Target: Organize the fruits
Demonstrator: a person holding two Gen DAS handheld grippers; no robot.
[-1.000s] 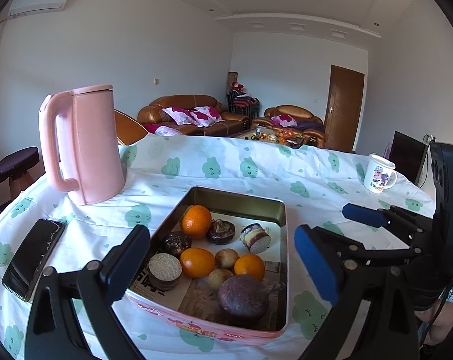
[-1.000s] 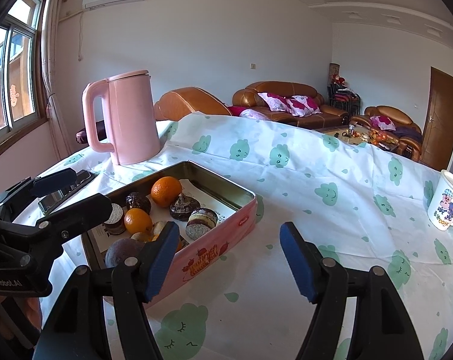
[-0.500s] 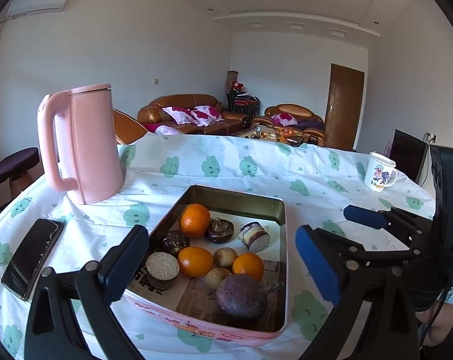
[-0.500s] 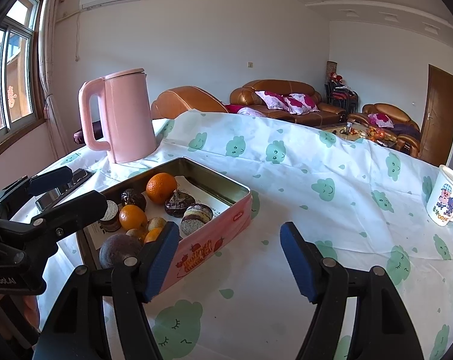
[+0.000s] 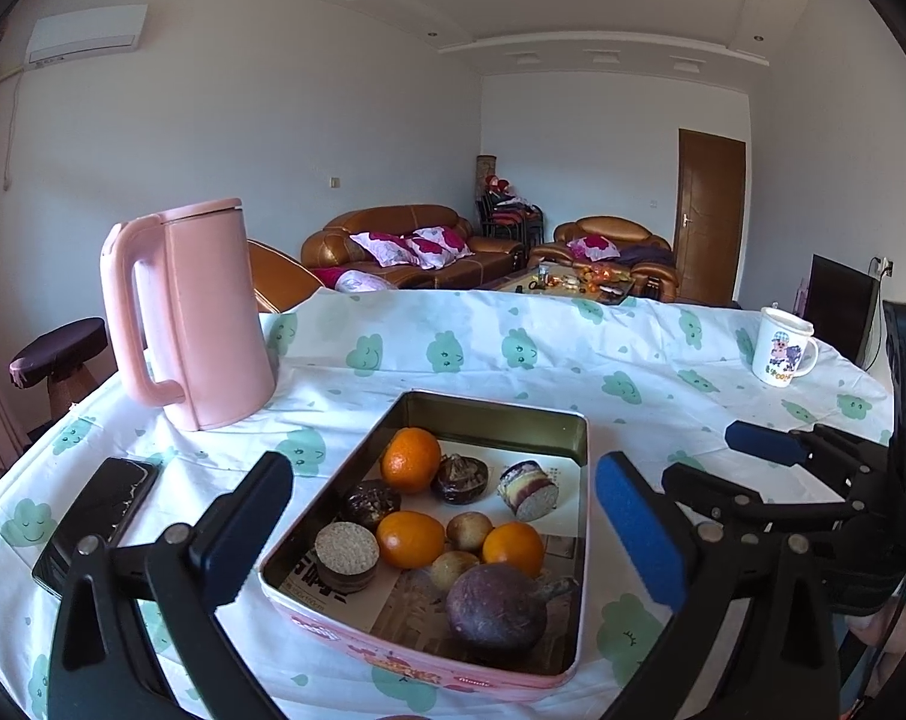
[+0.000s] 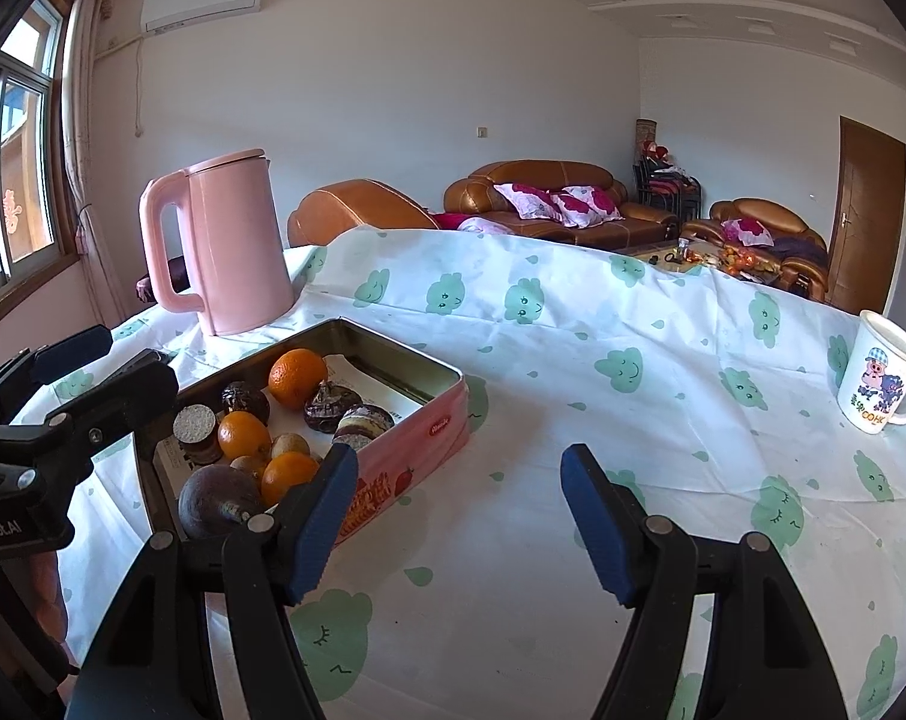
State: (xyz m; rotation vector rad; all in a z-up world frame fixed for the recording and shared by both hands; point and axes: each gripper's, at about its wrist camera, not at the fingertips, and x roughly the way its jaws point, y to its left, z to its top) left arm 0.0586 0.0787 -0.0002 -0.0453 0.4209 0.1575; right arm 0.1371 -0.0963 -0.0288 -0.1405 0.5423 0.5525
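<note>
A pink tin box [image 5: 429, 669] [image 6: 429, 426] sits on the clothed table. It holds three oranges [image 5: 411, 459], a dark purple passion fruit [image 5: 495, 606] [image 6: 216, 498], small brown fruits [image 5: 469, 531], dark shrivelled fruits [image 5: 459, 477] and round cakes [image 5: 346, 547]. My left gripper [image 5: 441, 531] is open and empty, hovering above the near half of the tin. My right gripper [image 6: 459, 519] is open and empty, above bare cloth to the right of the tin. Each gripper shows in the other's view: the right [image 5: 765, 444], the left [image 6: 111, 366].
A pink kettle [image 5: 189, 312] [image 6: 225, 249] stands behind the tin on the left. A black phone [image 5: 96, 516] lies left of the tin. A white cartoon mug [image 5: 783, 348] [image 6: 882, 381] stands at the far right. Sofas lie beyond the table.
Both grippers have drifted slightly; the tin sits a little further from both cameras. Both stay open and nothing in the tin has moved.
</note>
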